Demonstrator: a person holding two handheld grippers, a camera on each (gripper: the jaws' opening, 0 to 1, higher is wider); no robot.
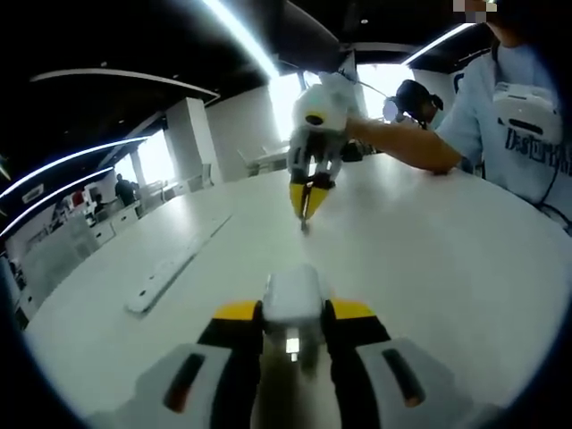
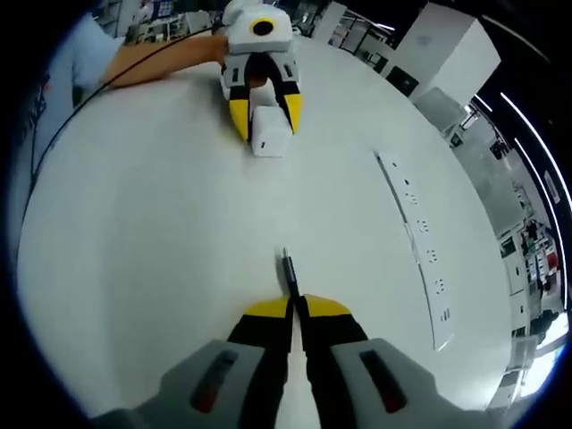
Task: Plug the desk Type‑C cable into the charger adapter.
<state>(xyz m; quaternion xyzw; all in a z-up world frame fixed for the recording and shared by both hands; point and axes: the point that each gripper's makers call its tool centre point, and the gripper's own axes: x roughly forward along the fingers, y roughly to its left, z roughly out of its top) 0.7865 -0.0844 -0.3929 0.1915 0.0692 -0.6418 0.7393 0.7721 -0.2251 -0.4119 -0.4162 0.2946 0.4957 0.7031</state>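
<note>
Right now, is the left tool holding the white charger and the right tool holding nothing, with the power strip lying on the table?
Not quite. The right tool is not empty: it is shut on the cable plug, as the right gripper view shows. The rest is right: the left tool holds the white charger, and the power strip lies on the table.

Bright ceiling strips (image 1: 239,36), blown-out windows, edges bowed and softly blurred.
</note>
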